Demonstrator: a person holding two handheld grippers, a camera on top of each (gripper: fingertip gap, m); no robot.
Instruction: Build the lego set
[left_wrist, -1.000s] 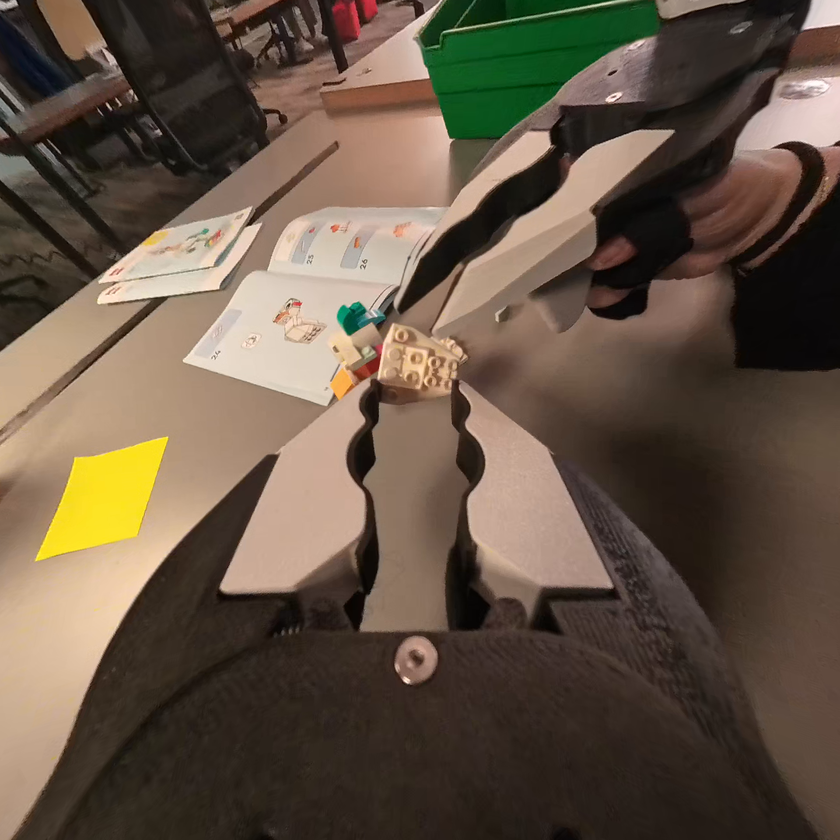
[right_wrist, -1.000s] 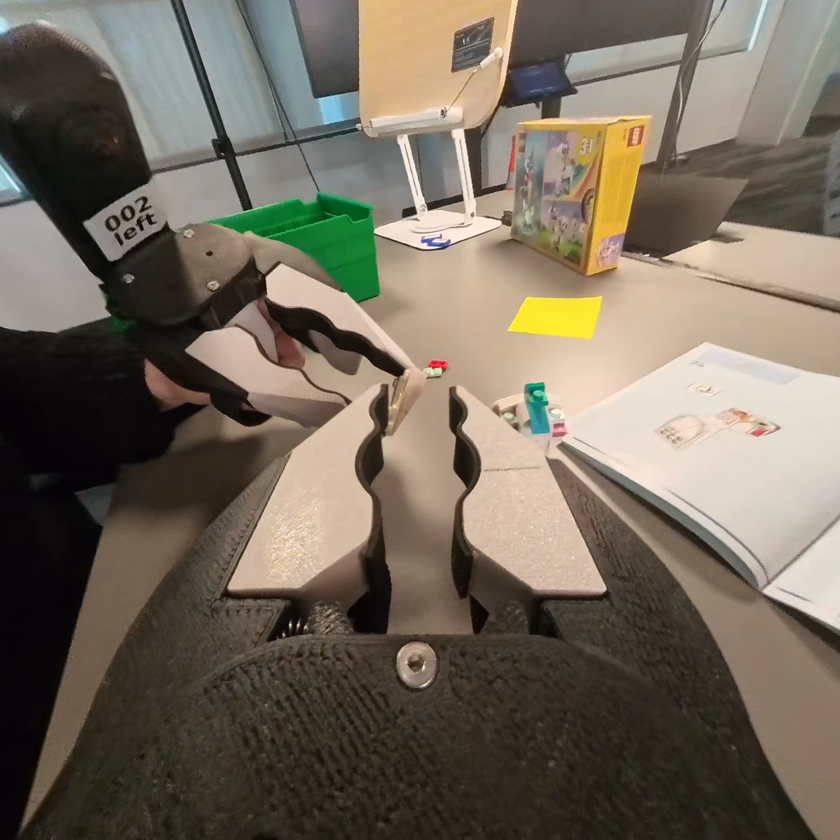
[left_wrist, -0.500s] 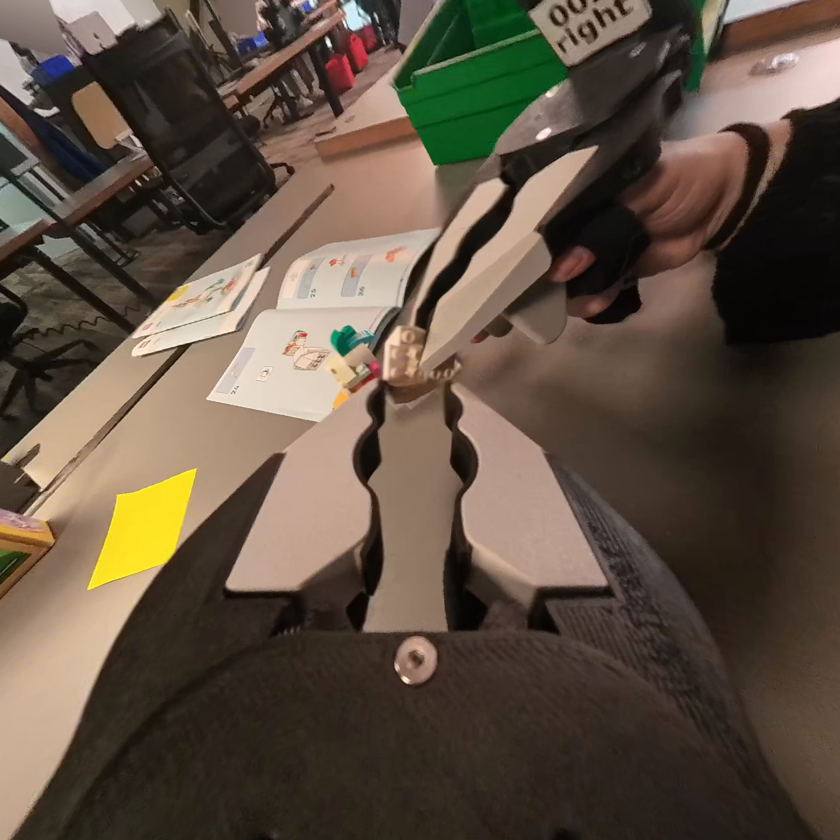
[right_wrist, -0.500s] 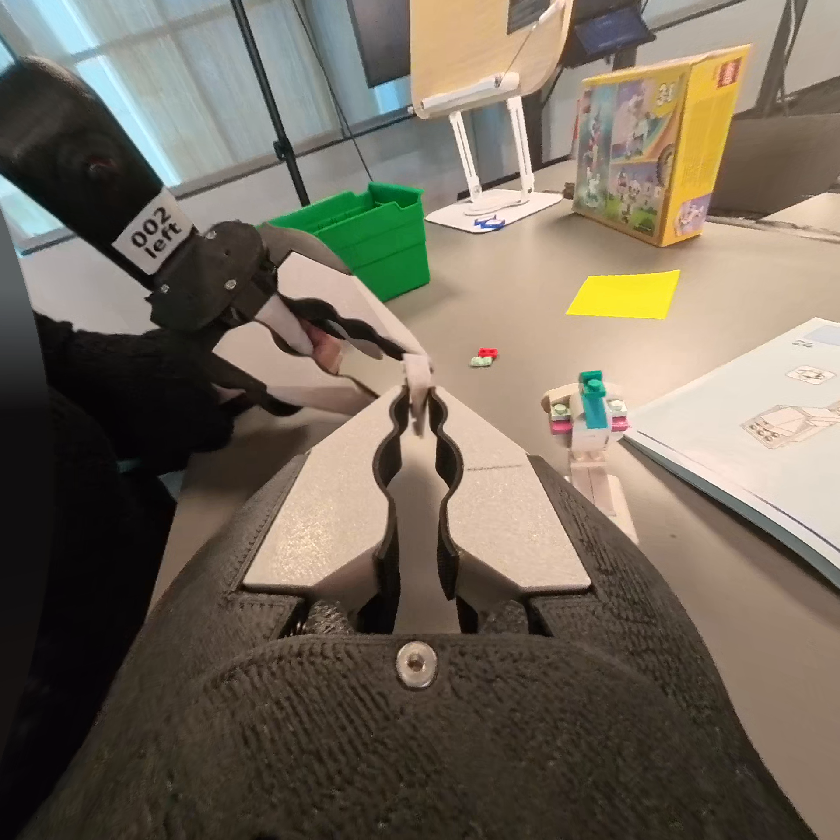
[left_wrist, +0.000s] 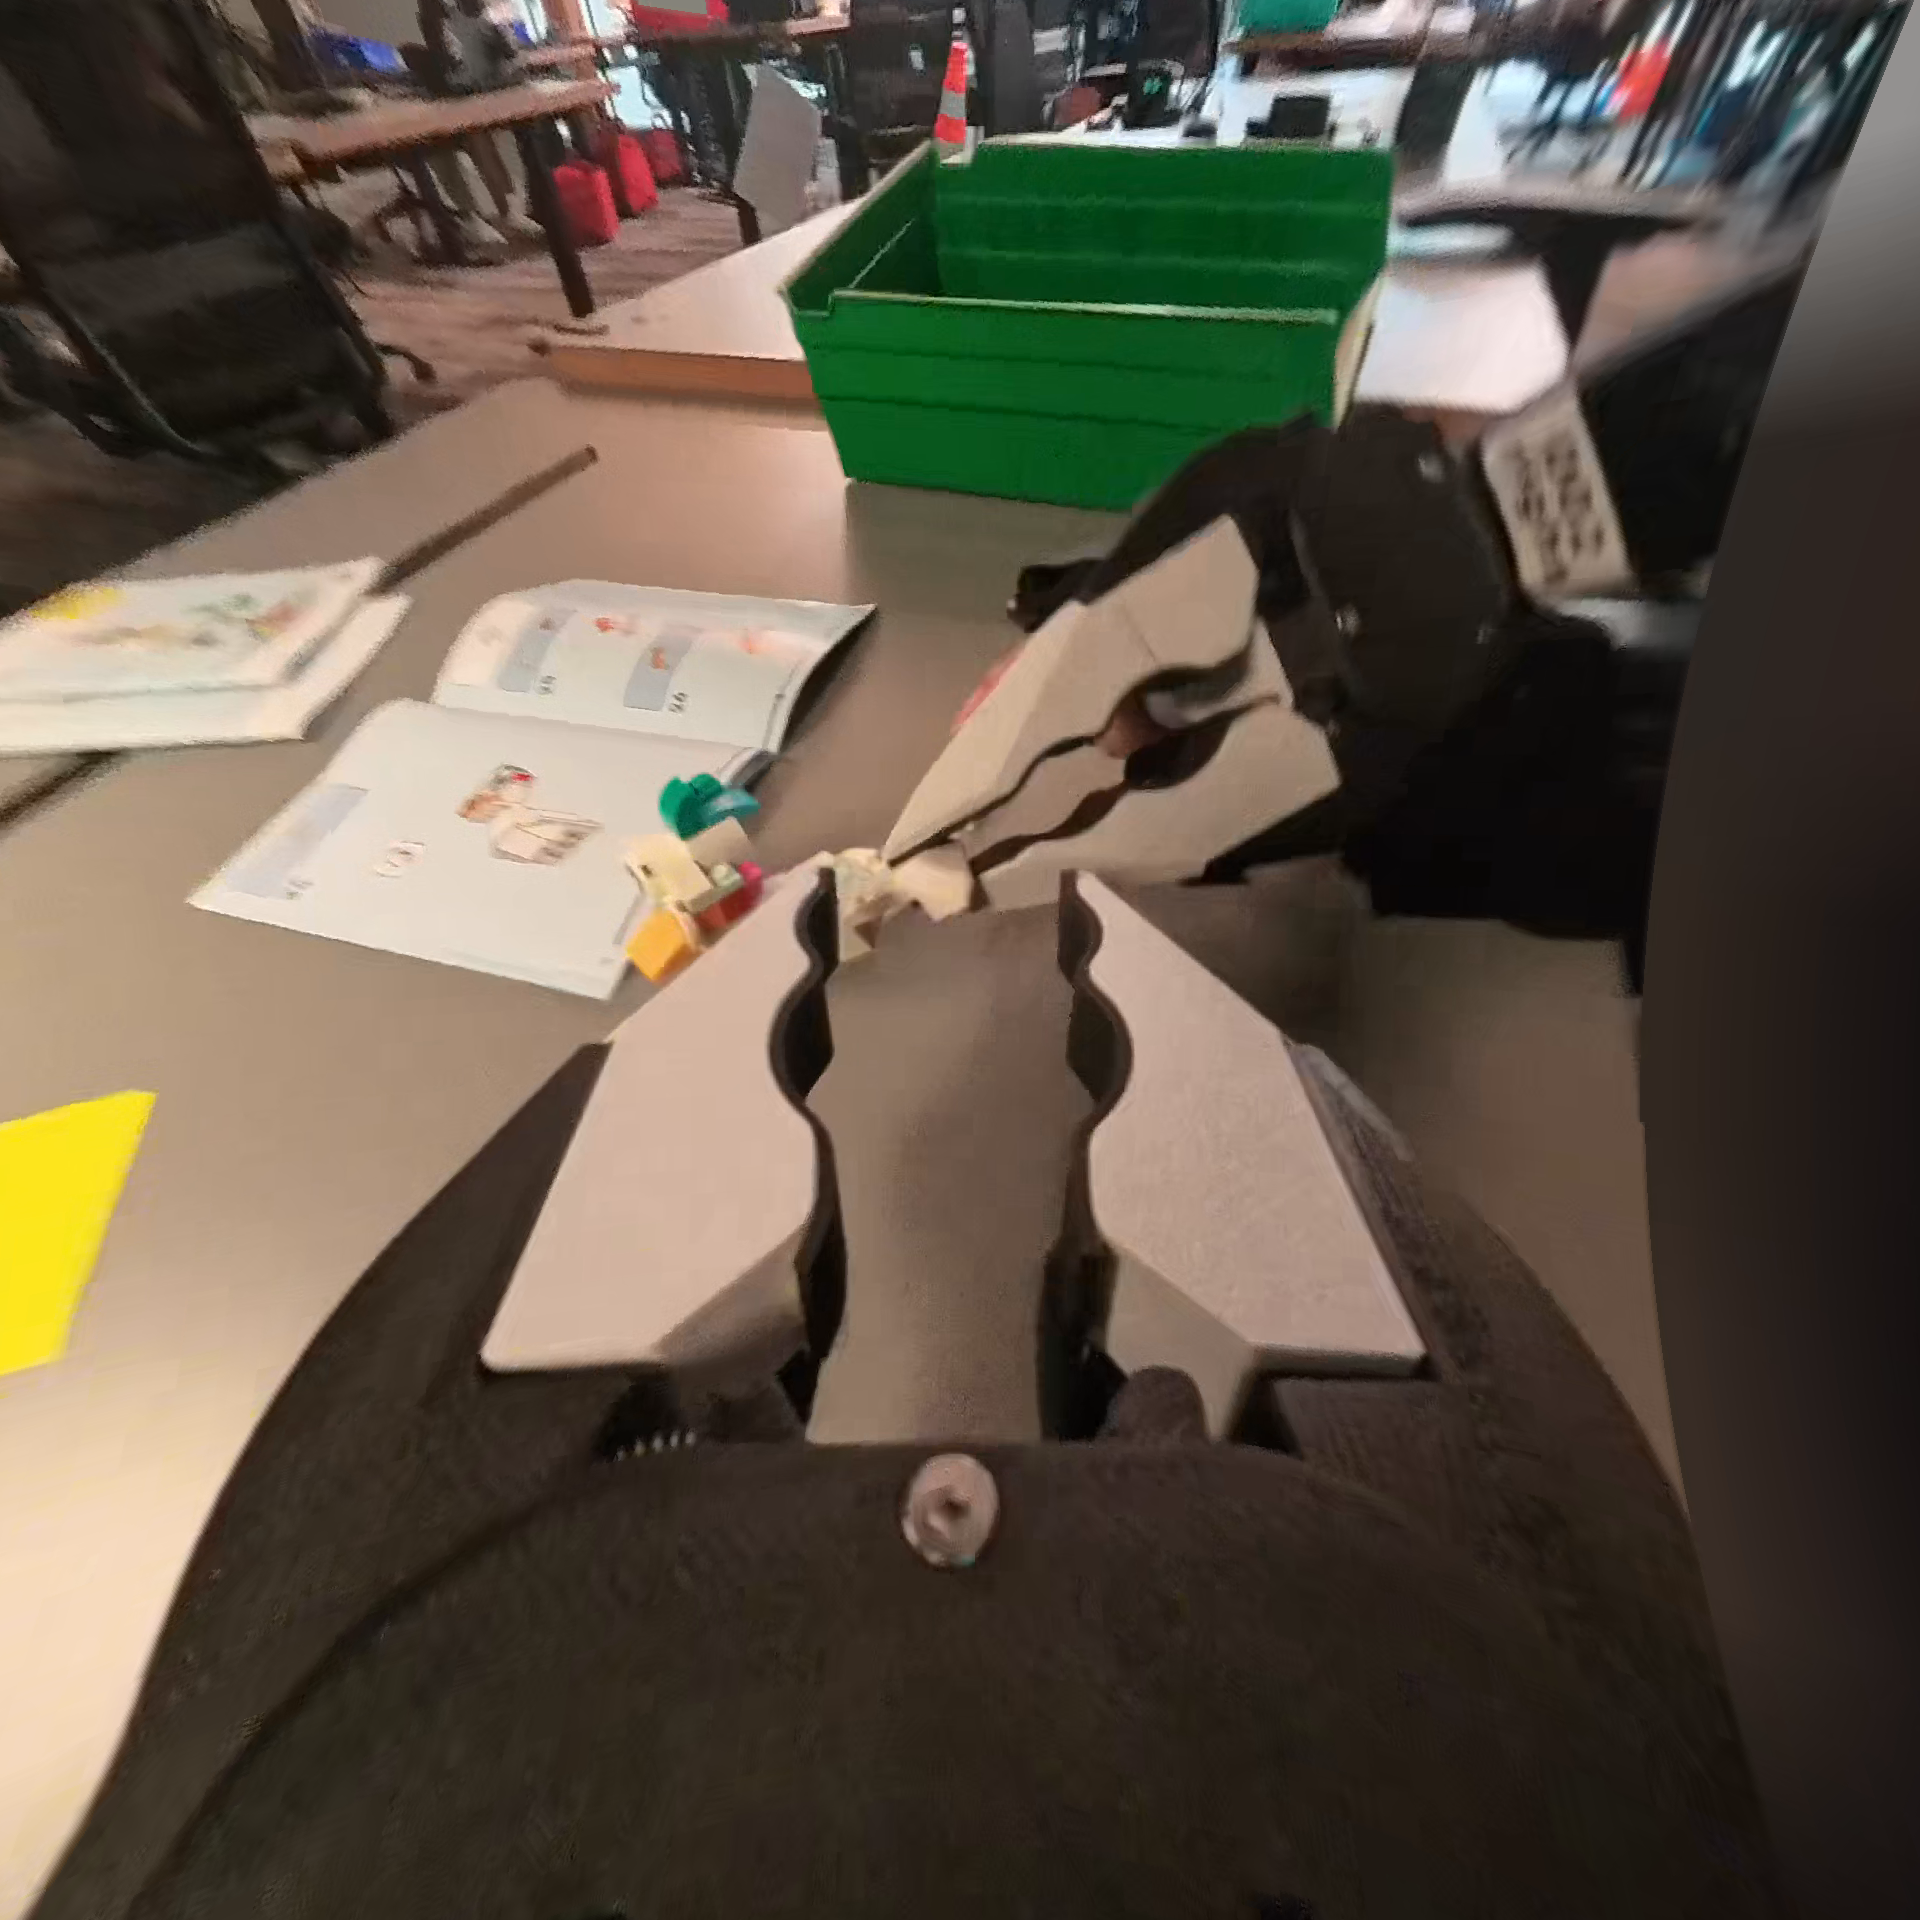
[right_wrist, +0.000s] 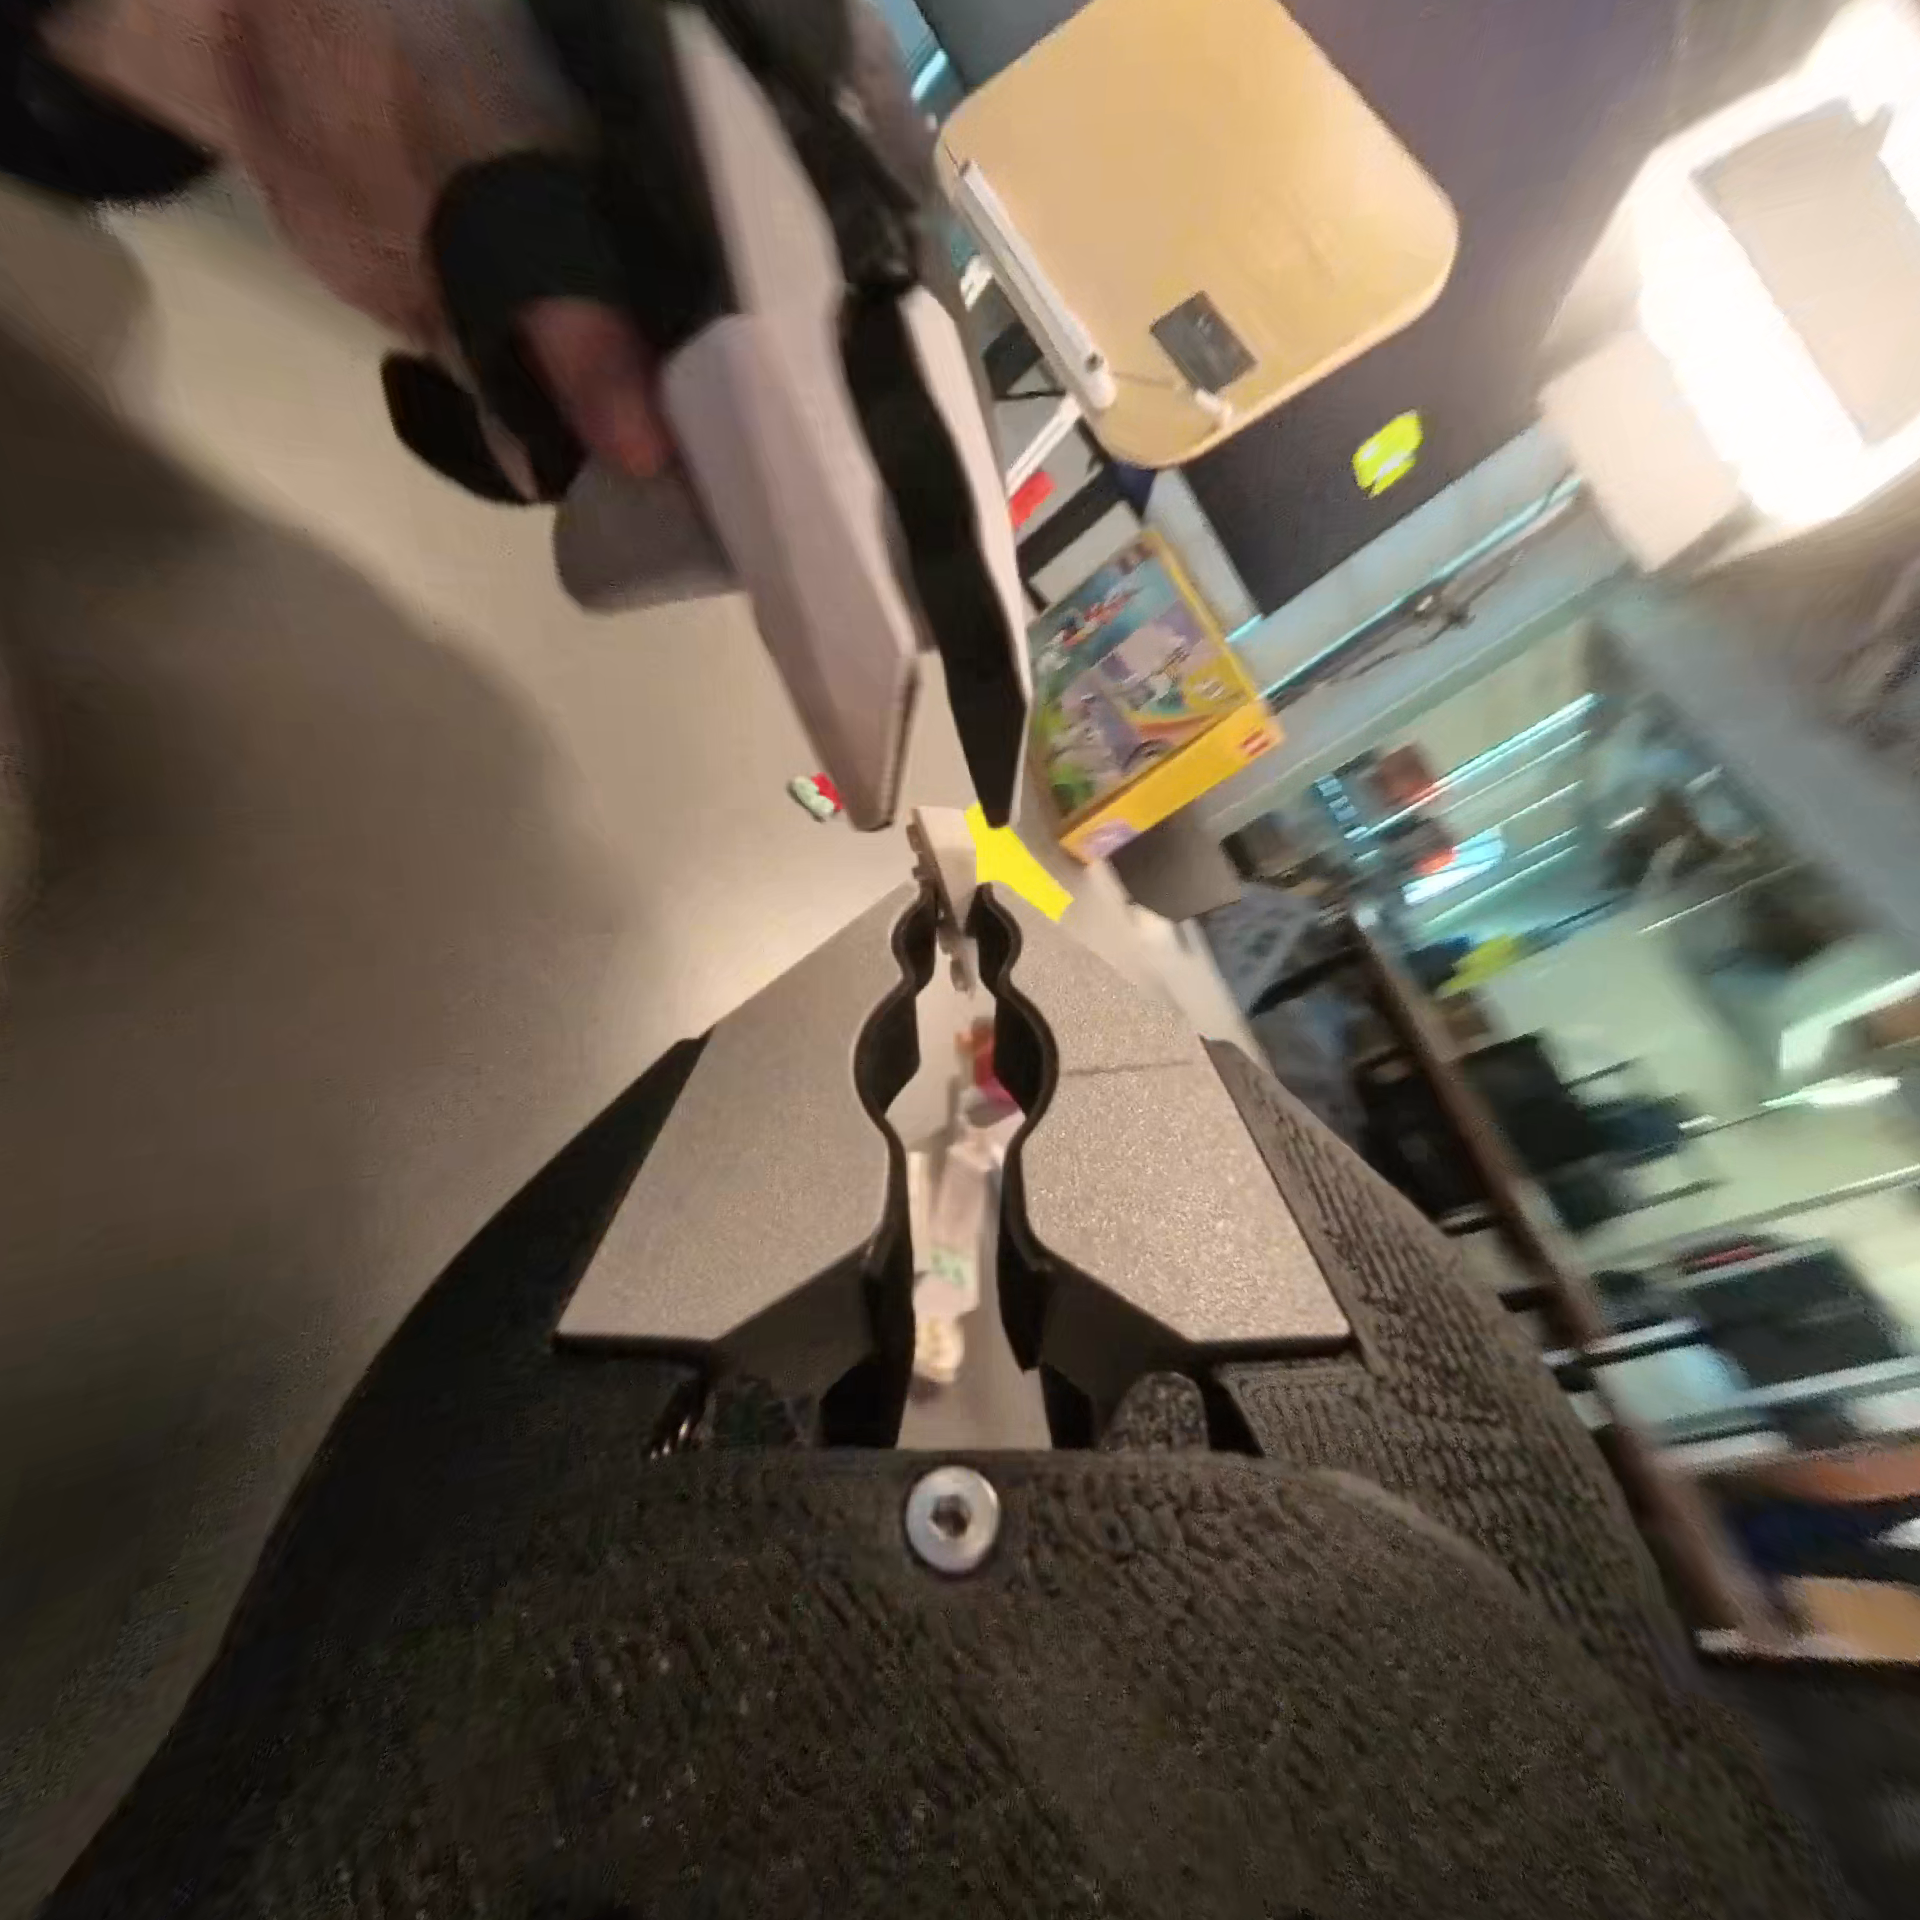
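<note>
Tan plate changing grippers above the bench

The left gripper (left_wrist: 945, 904) stands apart; beyond it the right gripper (right_wrist: 951, 914) pinches the tan plate (right_wrist: 943, 873) by its edge. Blur hides the contact, so the plate may twist free.

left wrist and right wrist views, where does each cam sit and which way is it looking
Left wrist view: on the left tongs, open, looking across the table at the open booklet and green bin; right tongs ahead.
Right wrist view: on the right tongs, tilted, facing the yellow box; a gloved hand shows.
Shared: the white brick piece, which the right tongs grip.
</note>
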